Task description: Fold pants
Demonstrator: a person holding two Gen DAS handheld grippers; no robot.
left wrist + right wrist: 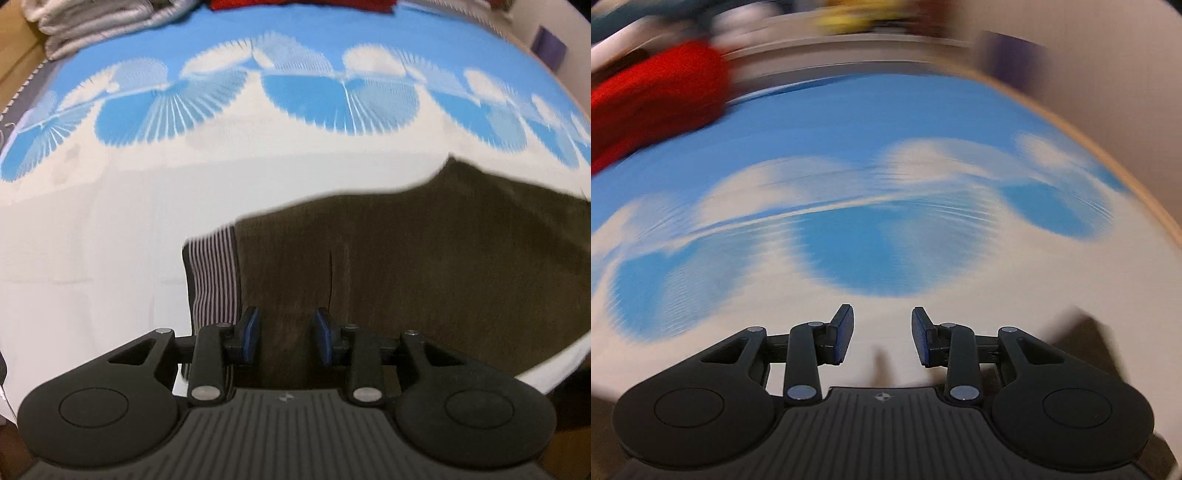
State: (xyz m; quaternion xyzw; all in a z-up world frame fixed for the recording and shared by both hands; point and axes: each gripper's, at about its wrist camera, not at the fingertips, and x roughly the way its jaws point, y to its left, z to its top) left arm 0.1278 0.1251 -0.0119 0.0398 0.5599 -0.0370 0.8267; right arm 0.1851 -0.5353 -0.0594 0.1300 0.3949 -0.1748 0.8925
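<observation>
Bed (110, 240) fills both views, covered by a sheet (303, 55) that is white near the cameras and blue with white fan-shaped prints farther back. Olive-brown pants (424, 258) lie spread flat on the white part of the sheet, taking up the lower centre and right of the left wrist view; a striped grey-white waistband (212, 273) forms the pants' left end. A stack of folded grey-white cloth (103, 22) sits at the far left corner of the bed, and a red cloth (299, 4) lies at the far edge, well apart from the pants. Left gripper (286, 339) hovers over the pants just beside the waistband, its blue-padded fingers (251, 334) spread apart with fabric visible between them and nothing clamped. Right wrist view is heavily motion-blurred: right gripper (882, 336) is over the white sheet, fingers wide apart and holding nothing; a dark smear at the lower right may be pants fabric, cannot tell. The red cloth shows blurred at upper left there.
</observation>
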